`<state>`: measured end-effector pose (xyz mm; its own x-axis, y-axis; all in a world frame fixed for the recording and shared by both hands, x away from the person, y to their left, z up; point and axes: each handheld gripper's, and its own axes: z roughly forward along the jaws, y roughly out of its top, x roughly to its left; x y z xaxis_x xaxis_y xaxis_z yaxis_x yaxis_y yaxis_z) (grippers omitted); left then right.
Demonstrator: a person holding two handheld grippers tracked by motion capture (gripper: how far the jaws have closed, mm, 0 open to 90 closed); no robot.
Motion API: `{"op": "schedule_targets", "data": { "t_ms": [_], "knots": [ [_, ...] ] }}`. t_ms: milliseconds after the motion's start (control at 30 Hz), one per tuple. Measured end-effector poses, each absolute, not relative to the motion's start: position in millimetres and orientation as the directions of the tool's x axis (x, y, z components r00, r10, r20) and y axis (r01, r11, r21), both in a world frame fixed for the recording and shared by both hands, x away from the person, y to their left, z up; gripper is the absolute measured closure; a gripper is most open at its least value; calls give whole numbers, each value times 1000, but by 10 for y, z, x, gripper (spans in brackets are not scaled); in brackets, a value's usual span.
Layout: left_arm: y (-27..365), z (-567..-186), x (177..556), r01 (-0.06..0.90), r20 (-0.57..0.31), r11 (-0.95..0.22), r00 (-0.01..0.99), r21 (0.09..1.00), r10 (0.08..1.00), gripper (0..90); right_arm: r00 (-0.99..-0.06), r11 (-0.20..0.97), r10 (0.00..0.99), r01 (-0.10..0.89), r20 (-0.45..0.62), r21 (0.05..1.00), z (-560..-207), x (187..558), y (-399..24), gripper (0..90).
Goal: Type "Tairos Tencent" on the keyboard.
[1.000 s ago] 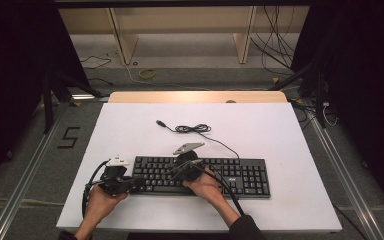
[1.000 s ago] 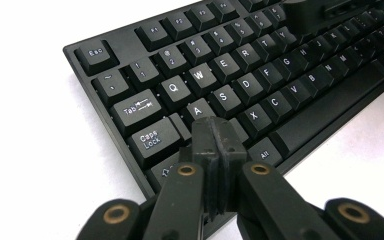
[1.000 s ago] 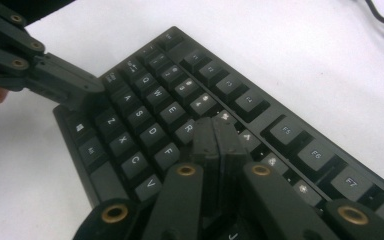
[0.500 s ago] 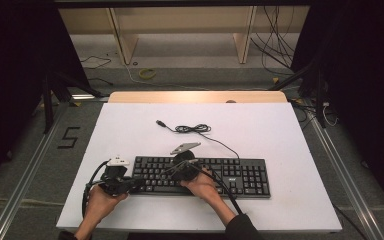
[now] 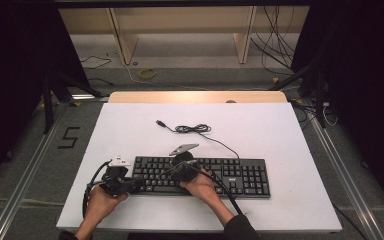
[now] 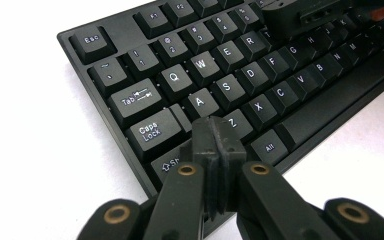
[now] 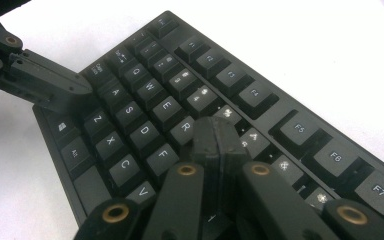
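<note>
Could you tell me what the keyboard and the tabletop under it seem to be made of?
The keyboard looks like matte black plastic: moulded keycaps with printed white legends and a soft sheen. The tabletop has a flat, matte white surface, possibly laminate or foam board; its far edge looks like pale wood.

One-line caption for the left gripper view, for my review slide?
Left tool, jaws shut, tip over the keyboard between Shift and Z; right tool over the upper rows.
</note>
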<state>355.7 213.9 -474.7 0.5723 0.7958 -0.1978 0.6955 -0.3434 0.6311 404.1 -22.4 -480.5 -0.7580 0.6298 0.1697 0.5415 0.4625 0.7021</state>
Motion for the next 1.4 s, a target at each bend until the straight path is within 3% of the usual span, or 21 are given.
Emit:
{"op": "schedule_targets", "data": {
  "t_ms": [267,533,700,1100,1400],
  "knots": [
    [2142,-4735,3559,692,-209,-333,575,641,791,893,-753,450,631,551,187,703,-4793,4040,-237,900],
    [2145,-4658,3542,656,-213,-305,588,691,781,842,-762,417,611,540,214,731,-4703,3984,-294,832],
    [2146,-4639,3543,645,-228,-285,592,709,773,769,-759,403,613,538,219,740,-4666,3970,-363,793],
    [2127,-4630,3568,646,-258,-235,573,726,778,493,-755,362,611,535,239,763,-4592,3892,-598,645],
    [2106,-4629,3580,624,-248,-231,583,747,774,380,-747,355,620,540,240,763,-4551,3849,-721,518]
  ]
}}
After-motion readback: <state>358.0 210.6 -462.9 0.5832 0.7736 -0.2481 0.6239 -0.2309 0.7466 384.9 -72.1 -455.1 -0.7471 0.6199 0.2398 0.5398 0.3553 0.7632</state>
